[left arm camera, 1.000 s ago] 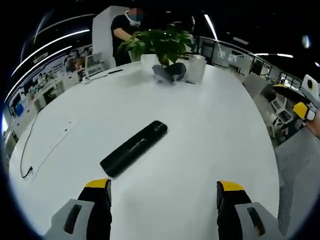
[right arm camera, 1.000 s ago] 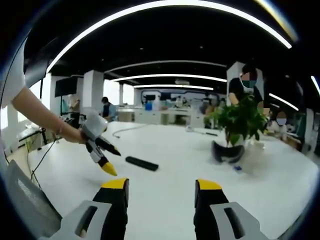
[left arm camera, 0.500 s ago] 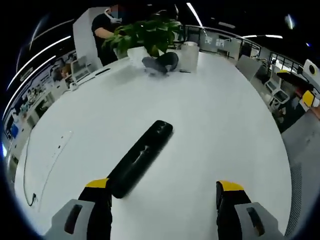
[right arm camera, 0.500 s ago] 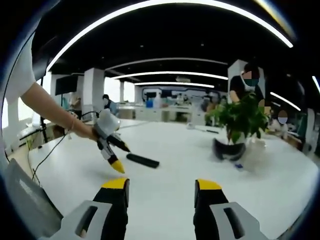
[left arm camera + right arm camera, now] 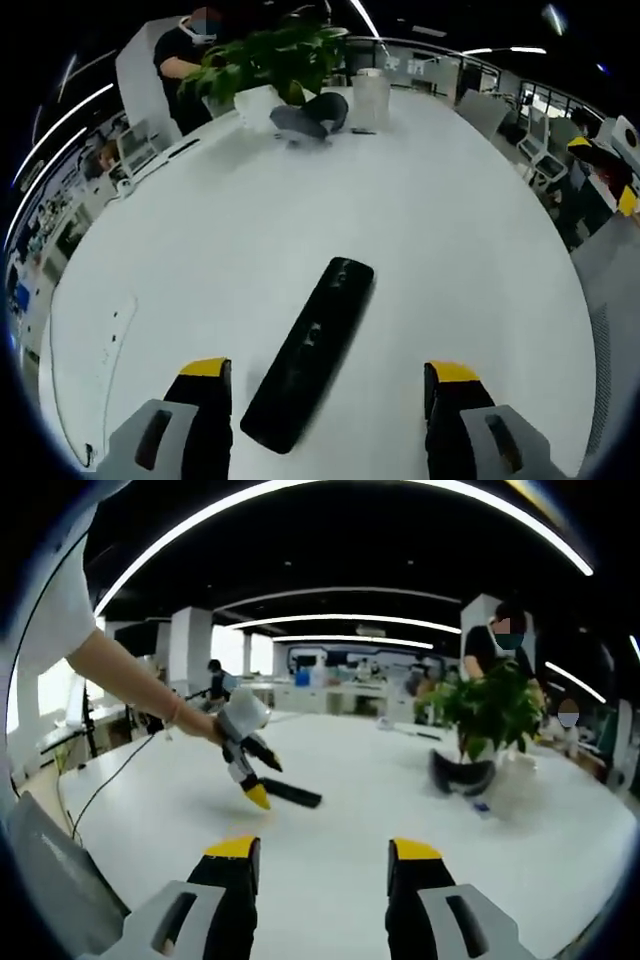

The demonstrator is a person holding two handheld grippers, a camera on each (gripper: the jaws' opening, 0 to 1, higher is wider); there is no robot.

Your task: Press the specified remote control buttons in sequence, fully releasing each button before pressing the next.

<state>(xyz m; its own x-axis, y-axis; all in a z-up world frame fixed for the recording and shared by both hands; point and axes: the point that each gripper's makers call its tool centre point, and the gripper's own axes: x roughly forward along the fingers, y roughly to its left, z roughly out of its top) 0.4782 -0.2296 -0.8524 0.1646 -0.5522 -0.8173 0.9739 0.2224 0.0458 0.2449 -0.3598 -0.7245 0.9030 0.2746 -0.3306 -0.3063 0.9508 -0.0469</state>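
Two sets of yellow-tipped fingers are mine, and both stand wide apart with nothing between them. Under my left gripper (image 5: 322, 385) lies the remote control (image 5: 310, 352), a long, slim, matte black bar with rounded ends and faint raised buttons along its face. It rests flat on the table (image 5: 450, 230), slanting from near my left finger up toward the middle of the gap, its near end between my two tips but not touching either as far as I can tell.

From my right gripper (image 5: 320, 865), which hangs above bare tabletop well back from the work, I see the same remote as a thin dark strip (image 5: 292, 794) with my left gripper (image 5: 251, 770) angled down just above its near end; whether the tip touches it I cannot tell.

Smooth, glossy white, the table is broad with a rounded edge. At its far side stand a leafy green plant (image 5: 270, 55) in a white pot, a dark curved object (image 5: 310, 113) beside it, and a pale cylinder (image 5: 370, 97). A thin cable (image 5: 110, 780) trails over the table's edge. Around us is a dim open office with long curved ceiling light strips (image 5: 330, 620), white columns, and a person in a dark top (image 5: 487, 650) standing behind the plant.
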